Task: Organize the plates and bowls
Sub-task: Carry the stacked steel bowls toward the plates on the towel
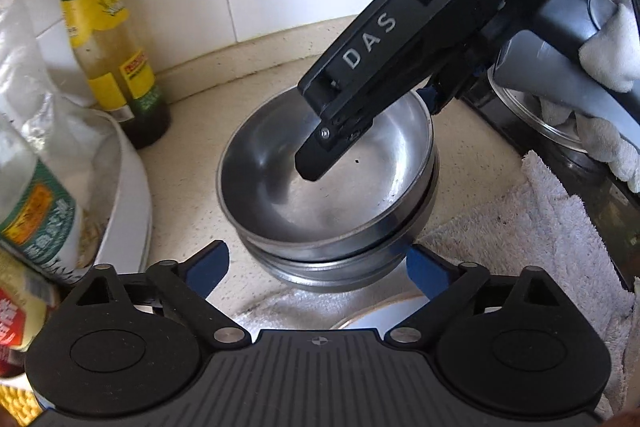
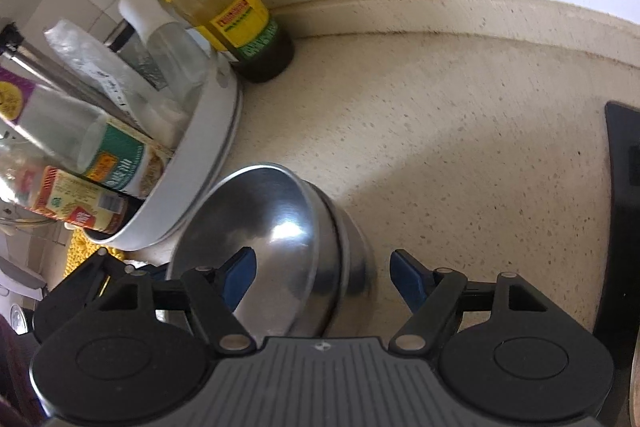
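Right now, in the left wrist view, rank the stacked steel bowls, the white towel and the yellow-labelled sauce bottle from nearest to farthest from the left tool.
1. Stacked steel bowls: straight ahead, just beyond the open left tool.
2. White towel: to the right, lying on the counter.
3. Yellow-labelled sauce bottle: far left, standing by the tiled wall.

Bright daylight, glare on the steel bowls point(image 2: 288, 227), fisheye bending at edges, slight blur

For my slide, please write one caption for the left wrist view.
Open left gripper faces stacked steel bowls; right gripper reaches into the top one.
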Motion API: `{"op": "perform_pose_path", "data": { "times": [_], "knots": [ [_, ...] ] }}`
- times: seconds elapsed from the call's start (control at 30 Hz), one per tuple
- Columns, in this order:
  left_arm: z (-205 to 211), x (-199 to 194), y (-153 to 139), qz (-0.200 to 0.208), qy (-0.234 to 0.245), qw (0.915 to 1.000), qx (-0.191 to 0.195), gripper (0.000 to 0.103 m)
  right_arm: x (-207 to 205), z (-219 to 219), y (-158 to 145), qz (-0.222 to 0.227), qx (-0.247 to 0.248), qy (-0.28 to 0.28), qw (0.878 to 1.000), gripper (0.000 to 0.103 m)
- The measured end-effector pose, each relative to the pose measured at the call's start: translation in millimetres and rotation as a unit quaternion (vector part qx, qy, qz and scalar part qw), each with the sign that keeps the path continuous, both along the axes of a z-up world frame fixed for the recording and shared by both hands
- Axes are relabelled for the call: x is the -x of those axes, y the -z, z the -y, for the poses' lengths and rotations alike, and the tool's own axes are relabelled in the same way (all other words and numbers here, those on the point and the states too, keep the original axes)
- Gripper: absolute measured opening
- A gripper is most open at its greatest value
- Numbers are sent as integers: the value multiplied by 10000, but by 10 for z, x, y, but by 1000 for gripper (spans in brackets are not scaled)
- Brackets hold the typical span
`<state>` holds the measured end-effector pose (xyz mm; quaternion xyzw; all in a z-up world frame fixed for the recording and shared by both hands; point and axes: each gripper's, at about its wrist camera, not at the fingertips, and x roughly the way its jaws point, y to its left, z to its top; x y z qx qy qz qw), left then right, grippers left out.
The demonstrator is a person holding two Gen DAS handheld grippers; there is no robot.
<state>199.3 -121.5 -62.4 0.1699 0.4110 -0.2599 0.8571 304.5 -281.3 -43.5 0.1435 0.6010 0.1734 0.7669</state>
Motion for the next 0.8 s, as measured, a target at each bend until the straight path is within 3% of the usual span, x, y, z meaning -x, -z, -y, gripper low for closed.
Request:
{"op": "perform_pose_path", "data": {
  "times": [0.27, 0.8],
  "knots": [
    [116, -83, 73, 34, 232, 9996, -173, 103, -46, 36, 173, -171, -116, 29, 9998, 85],
    [226, -217, 134, 132, 335, 9987, -374, 103, -107, -18, 229, -132, -320, -111, 9993, 88]
  ]
}}
